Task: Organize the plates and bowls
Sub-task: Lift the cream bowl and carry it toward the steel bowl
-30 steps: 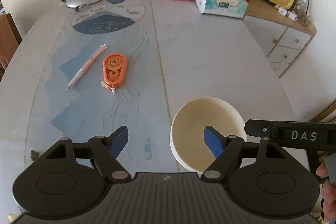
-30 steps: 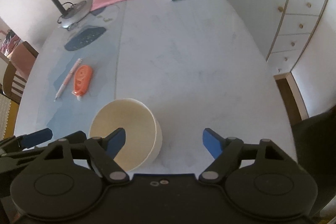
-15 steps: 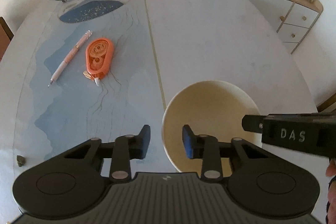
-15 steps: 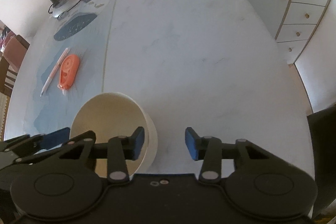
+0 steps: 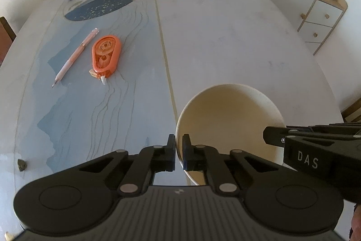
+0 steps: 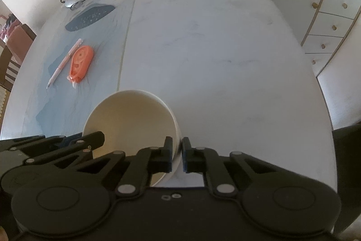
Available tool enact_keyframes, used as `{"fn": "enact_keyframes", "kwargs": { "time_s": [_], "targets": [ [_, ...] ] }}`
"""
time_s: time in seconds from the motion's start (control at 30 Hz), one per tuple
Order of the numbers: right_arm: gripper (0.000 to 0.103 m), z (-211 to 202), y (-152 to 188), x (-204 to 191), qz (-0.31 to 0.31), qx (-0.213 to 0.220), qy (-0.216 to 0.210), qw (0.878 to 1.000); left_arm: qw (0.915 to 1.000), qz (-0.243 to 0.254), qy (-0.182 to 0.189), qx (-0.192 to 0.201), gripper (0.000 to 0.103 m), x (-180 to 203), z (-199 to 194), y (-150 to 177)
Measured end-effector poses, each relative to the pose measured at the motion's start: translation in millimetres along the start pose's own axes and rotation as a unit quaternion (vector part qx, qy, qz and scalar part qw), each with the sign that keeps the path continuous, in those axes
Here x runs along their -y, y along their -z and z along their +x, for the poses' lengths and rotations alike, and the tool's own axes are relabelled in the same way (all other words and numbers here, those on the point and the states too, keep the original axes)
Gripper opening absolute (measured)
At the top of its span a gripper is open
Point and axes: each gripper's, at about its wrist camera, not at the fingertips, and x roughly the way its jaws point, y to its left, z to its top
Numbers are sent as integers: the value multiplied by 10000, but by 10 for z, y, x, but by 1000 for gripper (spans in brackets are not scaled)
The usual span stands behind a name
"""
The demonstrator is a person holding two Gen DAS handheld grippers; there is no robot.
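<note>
Across the table (image 5: 225,37), starting at the left: a pink pen (image 5: 75,57) and an orange correction-tape dispenser (image 5: 105,55) lie side by side at about ten o'clock from the bowl, well apart from it and untouched. They sit where they sat a second ago.

The change is at the cream bowl (image 5: 230,119), which stands upright on the table near its front edge. A second ago both grippers were spread wide around it. Now the left gripper (image 5: 178,150) has its fingers drawn together on the bowl's rim at nine o'clock, one pad outside the wall and one inside, with only the thin wall between them.

Further right, the right gripper (image 6: 177,154) has done the same at the three o'clock side of the bowl (image 6: 130,119), clamped across the wall there. So the bowl is pinched at two opposite points of its rim.

For the task this reads as the grasp being complete and the lift not yet begun. No plates or other bowls are in view, so where it is meant to go cannot be told.
</note>
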Motion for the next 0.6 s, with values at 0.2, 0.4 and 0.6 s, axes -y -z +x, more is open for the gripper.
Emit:
{"fn": "enact_keyframes", "kwargs": {
  "time_s": [0.2, 0.4, 0.6],
  "targets": [
    [8, -151, 120, -18, 88, -39, -13, 10000, 10000, 32, -2, -8, 5, 14, -195, 125],
    [8, -430, 303, -98, 16, 16, -11, 10000, 9999, 101, 15, 13, 5, 15, -509, 286],
    [8, -771, 524, -202, -10, 84, -35, 10000, 9998, 159, 56, 88, 5, -7, -915, 523]
  ]
}}
